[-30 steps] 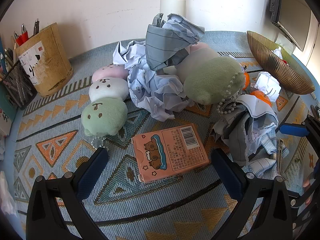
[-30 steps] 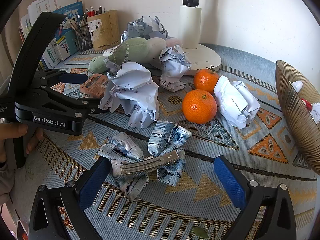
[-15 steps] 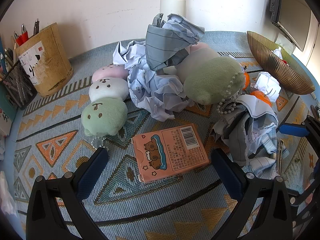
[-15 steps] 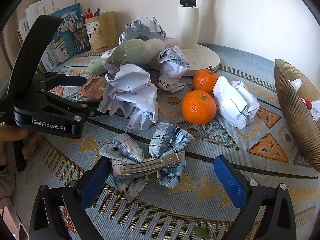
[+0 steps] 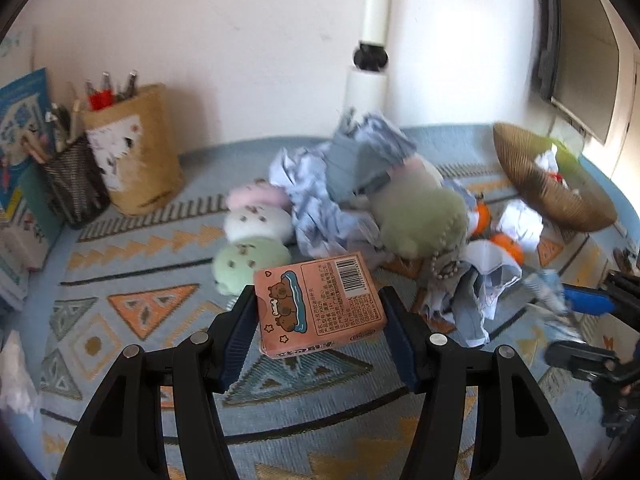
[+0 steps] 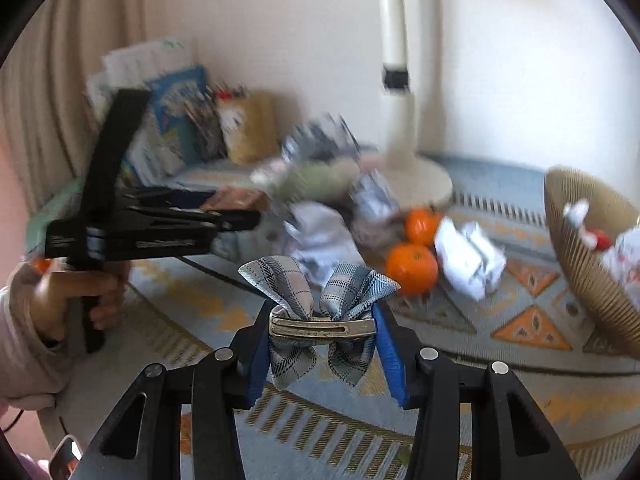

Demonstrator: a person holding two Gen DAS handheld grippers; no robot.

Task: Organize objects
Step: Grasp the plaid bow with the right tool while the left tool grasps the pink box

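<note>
Between the left gripper fingers: pink card box, clamped on both sides and lifted off the patterned mat, barcode side up. Right gripper is closed on the plaid bow hair clip, pads squeezing the ends of its metal clip bar, bow held above the mat.

Containers:
- gold ribbed bowl at right edge, tilted, holding crumpled white paper and something small and red; blurred, can't identify further.
- tan pen holder at back left, pens sticking up.
- black mesh cup just beside it, also full of pens.

Loose on mat: two oranges, touching; crumpled paper ball beside them; three plush toys in a row.
</note>
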